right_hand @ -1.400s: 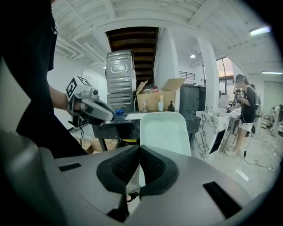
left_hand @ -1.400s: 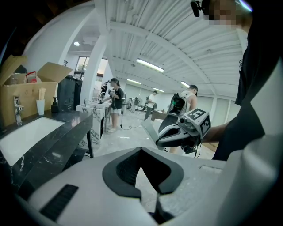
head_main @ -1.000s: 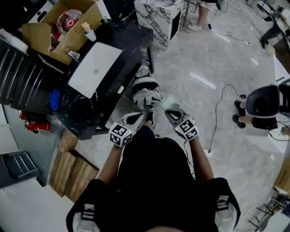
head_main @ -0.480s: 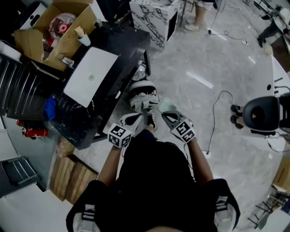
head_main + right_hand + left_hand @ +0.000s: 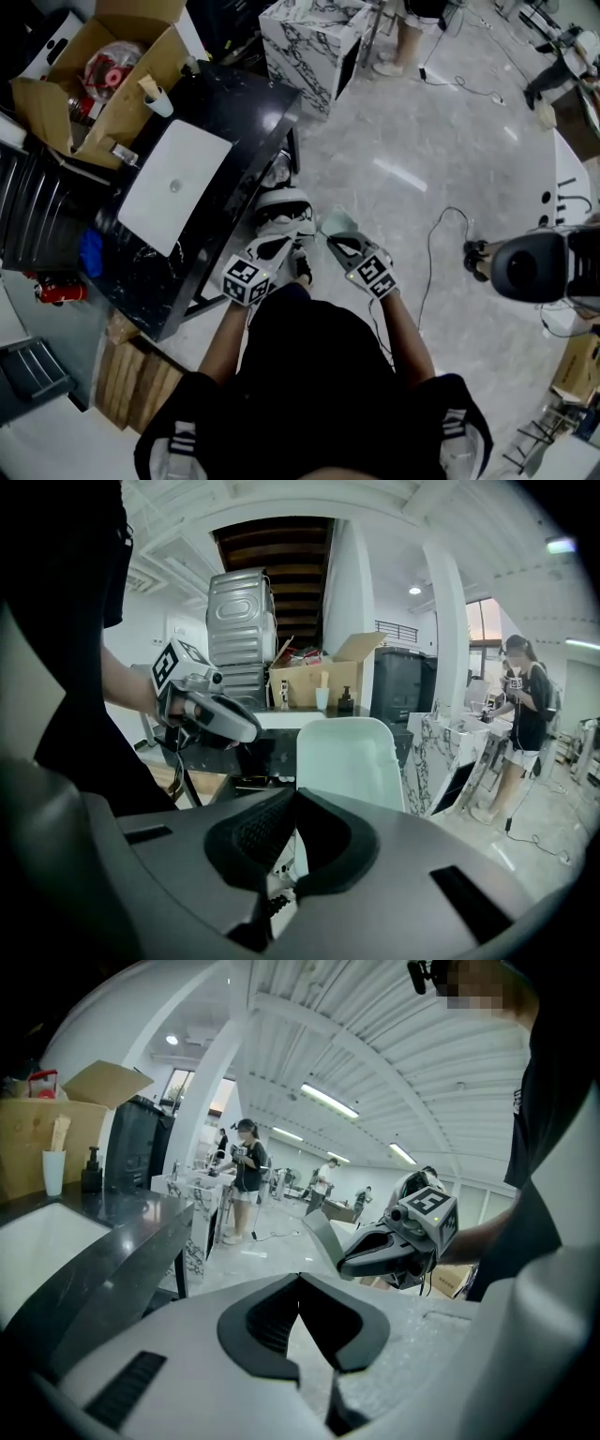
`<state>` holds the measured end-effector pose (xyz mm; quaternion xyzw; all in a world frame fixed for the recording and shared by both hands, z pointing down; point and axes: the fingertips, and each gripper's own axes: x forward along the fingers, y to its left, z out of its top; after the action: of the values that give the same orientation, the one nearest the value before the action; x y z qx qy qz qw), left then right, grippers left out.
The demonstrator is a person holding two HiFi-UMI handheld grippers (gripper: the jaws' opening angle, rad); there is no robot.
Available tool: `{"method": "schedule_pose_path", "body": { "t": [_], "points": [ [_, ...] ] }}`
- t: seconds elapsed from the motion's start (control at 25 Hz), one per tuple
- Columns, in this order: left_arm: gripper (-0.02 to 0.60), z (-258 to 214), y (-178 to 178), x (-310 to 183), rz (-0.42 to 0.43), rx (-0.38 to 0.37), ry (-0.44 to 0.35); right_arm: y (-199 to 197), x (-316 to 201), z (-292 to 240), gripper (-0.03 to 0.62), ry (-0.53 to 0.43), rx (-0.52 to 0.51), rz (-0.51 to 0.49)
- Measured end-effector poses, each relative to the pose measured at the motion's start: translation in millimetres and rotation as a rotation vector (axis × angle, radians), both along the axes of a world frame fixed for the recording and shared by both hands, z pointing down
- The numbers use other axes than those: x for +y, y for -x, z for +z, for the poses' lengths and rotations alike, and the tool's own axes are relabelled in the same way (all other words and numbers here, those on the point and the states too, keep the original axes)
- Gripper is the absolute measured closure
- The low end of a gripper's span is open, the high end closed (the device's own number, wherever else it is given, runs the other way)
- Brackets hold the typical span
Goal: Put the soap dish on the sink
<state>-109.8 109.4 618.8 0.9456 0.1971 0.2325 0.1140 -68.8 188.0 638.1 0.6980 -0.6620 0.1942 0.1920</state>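
The pale green soap dish (image 5: 337, 224) is held upright in front of me, with my right gripper (image 5: 339, 240) shut on its near edge. In the right gripper view the soap dish (image 5: 352, 757) rises just past the right gripper (image 5: 296, 797). My left gripper (image 5: 286, 246) hangs close beside it, shut with nothing in it, and its left gripper (image 5: 299, 1281) view shows the dish (image 5: 323, 1240) edge-on. The white rectangular sink (image 5: 174, 186) is set in a black counter (image 5: 234, 112) to my left, apart from both grippers.
An open cardboard box (image 5: 112, 75) and a paper cup (image 5: 156, 97) stand at the counter's far end. A marble-patterned cabinet (image 5: 314, 37) lies beyond it. A cable (image 5: 437, 246) and a black round machine (image 5: 528, 268) are on the floor at the right. A person (image 5: 523, 726) stands behind.
I have stepped slightly forward, so the counter and sink have slid lower and left in the head view. Both grippers keep their pose, and the dish stays in the right one.
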Motion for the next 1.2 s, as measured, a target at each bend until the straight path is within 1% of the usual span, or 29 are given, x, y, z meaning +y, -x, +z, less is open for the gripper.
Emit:
{"method": "schedule_pose_path", "body": {
  "t": [0.24,0.44,0.76,1.0,1.2],
  "points": [
    [0.581,-7.4,-57.8,-18.1,0.019,0.014,0.004,-54.7,-21.1,-9.2,0.597,0.007,0.02,-0.002],
    [0.581,-6.1,-91.1,-35.1,0.044,0.001,0.001,-83.4,-35.4,-5.2,0.597,0.015,0.012,0.018],
    [0.581,-8.4,-142.7,-60.2,0.069,0.013,-0.012,-131.1,-58.6,-4.2,0.597,0.015,0.029,0.03],
    [0.581,-12.6,-165.1,-76.8,0.066,0.024,-0.019,-147.8,-74.5,-3.7,0.597,0.017,0.03,0.023],
    [0.581,-9.9,-165.9,-86.2,0.041,0.02,-0.018,-154.6,-83.8,-1.2,0.597,0.018,0.03,0.005]
  ]
}}
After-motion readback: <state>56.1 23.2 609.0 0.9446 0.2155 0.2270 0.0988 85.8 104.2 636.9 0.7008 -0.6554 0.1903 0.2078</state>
